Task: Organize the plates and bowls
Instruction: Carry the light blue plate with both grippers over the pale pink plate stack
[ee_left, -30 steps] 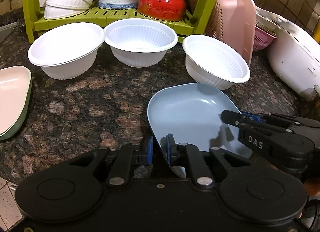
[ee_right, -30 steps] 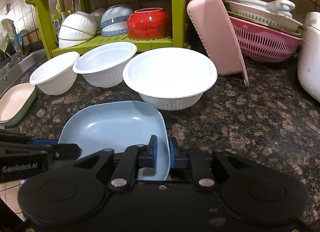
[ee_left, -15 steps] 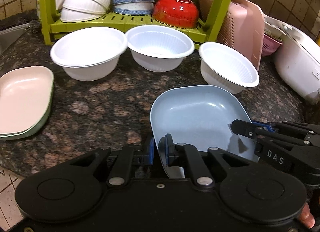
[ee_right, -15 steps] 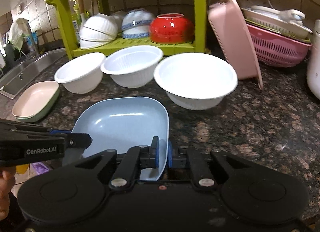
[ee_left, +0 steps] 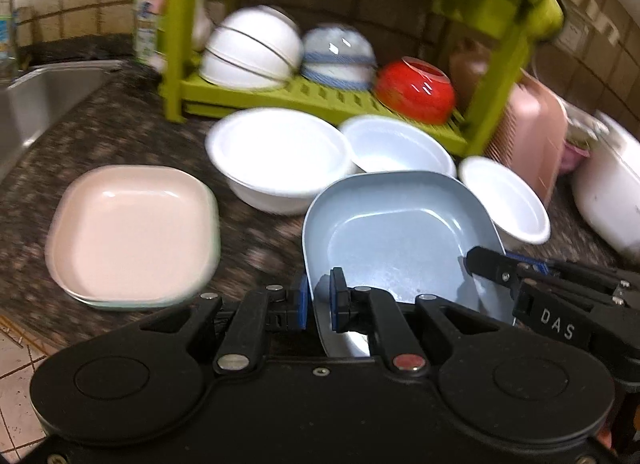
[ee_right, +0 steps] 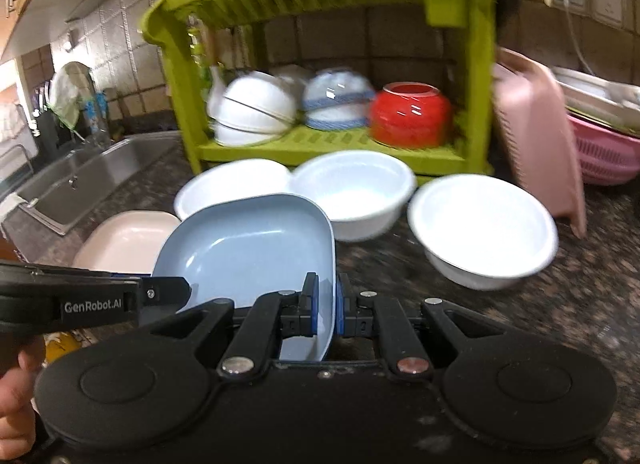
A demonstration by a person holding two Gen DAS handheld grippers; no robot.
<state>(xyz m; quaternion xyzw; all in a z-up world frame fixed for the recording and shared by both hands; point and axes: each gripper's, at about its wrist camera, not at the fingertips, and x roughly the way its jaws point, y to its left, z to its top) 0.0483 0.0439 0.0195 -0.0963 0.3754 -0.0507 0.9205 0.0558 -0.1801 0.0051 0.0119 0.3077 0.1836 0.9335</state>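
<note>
A blue square plate [ee_left: 396, 232] [ee_right: 256, 244] hangs above the dark stone counter, held from both sides. My left gripper [ee_left: 320, 298] is shut on its near left rim. My right gripper [ee_right: 326, 304] is shut on its near right rim, and shows as a black arm [ee_left: 560, 296] in the left wrist view. A pink plate [ee_left: 132, 232] [ee_right: 124, 240] on a green one lies to the left. Three white bowls [ee_left: 280, 156] [ee_right: 352, 188] [ee_right: 484, 224] stand in a row behind.
A green dish rack [ee_right: 320, 144] at the back holds upturned white, blue-rimmed and red bowls [ee_right: 408, 114]. A steel sink [ee_right: 68, 180] lies far left. A pink basket [ee_right: 536, 136] and a white appliance [ee_left: 608, 192] stand right. A hand [ee_right: 16, 408] grips the left tool.
The blue plate has been lifted off the counter and carried left towards the pink plate, with both grippers still shut on it. The view is blurred by the motion.
</note>
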